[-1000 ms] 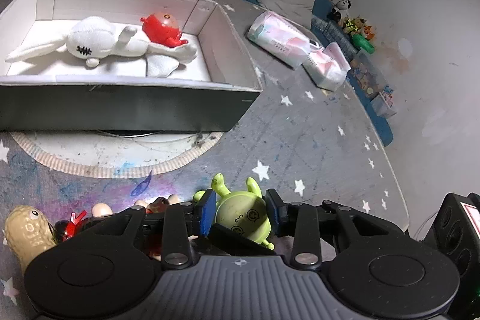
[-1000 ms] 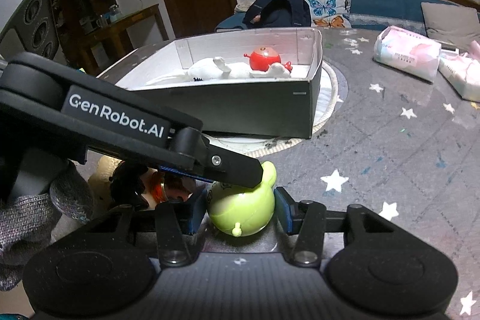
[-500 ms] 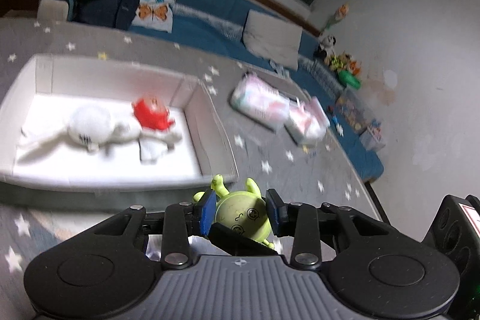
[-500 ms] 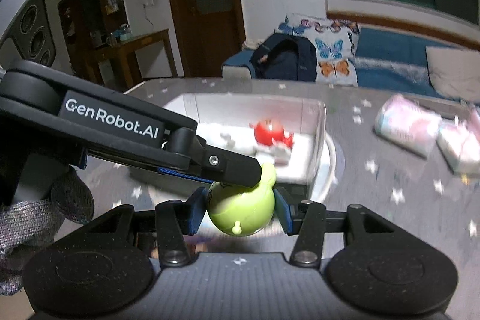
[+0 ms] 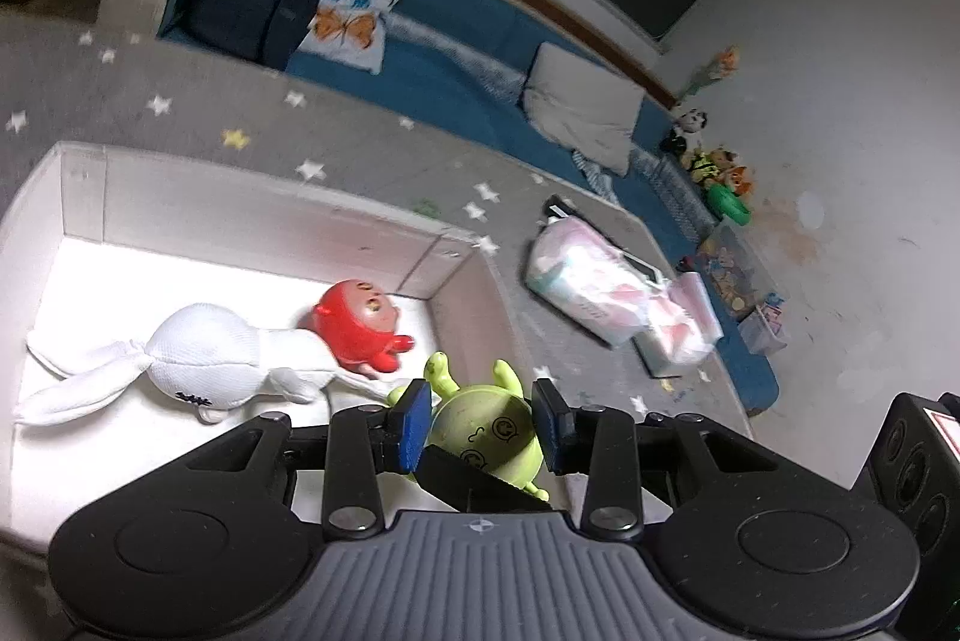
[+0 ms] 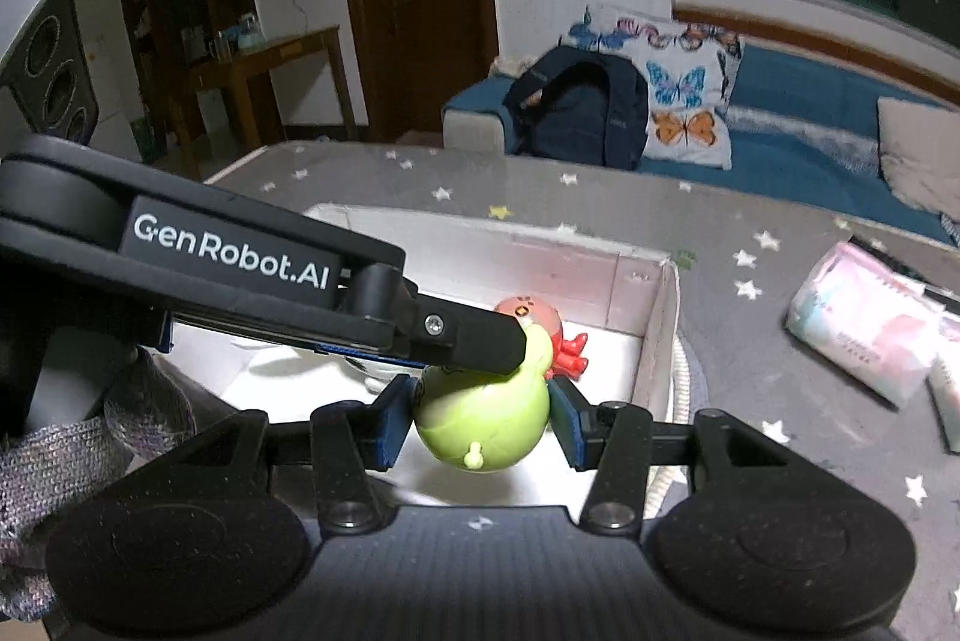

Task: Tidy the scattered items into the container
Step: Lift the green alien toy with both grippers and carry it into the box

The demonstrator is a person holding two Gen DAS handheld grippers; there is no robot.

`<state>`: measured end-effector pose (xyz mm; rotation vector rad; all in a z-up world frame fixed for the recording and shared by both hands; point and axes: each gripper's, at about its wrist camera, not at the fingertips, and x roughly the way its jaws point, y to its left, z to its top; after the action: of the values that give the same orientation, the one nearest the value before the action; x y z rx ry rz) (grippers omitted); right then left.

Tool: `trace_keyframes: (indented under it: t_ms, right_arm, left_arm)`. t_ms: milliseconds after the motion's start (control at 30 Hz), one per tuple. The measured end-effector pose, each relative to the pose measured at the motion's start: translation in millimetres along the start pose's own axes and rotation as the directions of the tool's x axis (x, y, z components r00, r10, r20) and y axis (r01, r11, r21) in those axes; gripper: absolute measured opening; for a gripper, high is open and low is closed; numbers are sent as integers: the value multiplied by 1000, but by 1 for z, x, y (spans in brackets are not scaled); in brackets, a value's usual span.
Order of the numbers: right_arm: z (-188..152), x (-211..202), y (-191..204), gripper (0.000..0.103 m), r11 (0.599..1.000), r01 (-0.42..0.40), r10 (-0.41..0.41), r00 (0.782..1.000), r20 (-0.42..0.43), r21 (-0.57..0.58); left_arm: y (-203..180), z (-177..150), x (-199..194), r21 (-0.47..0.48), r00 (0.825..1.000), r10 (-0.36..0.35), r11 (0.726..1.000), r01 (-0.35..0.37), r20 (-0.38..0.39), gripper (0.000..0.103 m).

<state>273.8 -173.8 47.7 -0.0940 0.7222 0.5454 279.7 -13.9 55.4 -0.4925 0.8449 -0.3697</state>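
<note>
Both grippers are shut on one green alien toy [image 5: 485, 431], held in the air over the near right part of the white box [image 5: 78, 173]. My left gripper [image 5: 480, 422] pinches its sides; the toy's antennae point away. My right gripper [image 6: 483, 419] pinches the same toy [image 6: 483, 425] from another side, and the left gripper's finger crosses above it. Inside the box lie a white plush rabbit [image 5: 198, 359] and a red round toy [image 5: 357, 323]; the red toy [image 6: 540, 323] shows behind the green one in the right wrist view.
The box [image 6: 657, 317] sits on a grey star-patterned table [image 5: 360, 149]. Two pink tissue packs [image 5: 585, 293] lie to its right, one also showing in the right wrist view [image 6: 870, 323]. A blue sofa with a backpack [image 6: 576, 113] stands behind the table.
Both grippers have lifted the green toy off the table and carried it forward, from in front of the box to above its inside.
</note>
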Motion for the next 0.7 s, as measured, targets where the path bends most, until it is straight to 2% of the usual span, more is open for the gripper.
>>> trace_keyframes:
  t_ms: [333, 700]
  right_arm:
    - [-4, 46, -11, 49, 1000, -9, 8, 995, -100, -9]
    - [-3, 57, -3, 49, 995, 27, -41, 989, -144, -96]
  left_arm:
    - [32, 4, 35, -56, 999, 6, 998, -9, -48, 39]
    - [38, 3, 42, -63, 998, -11, 998, 7, -60, 39]
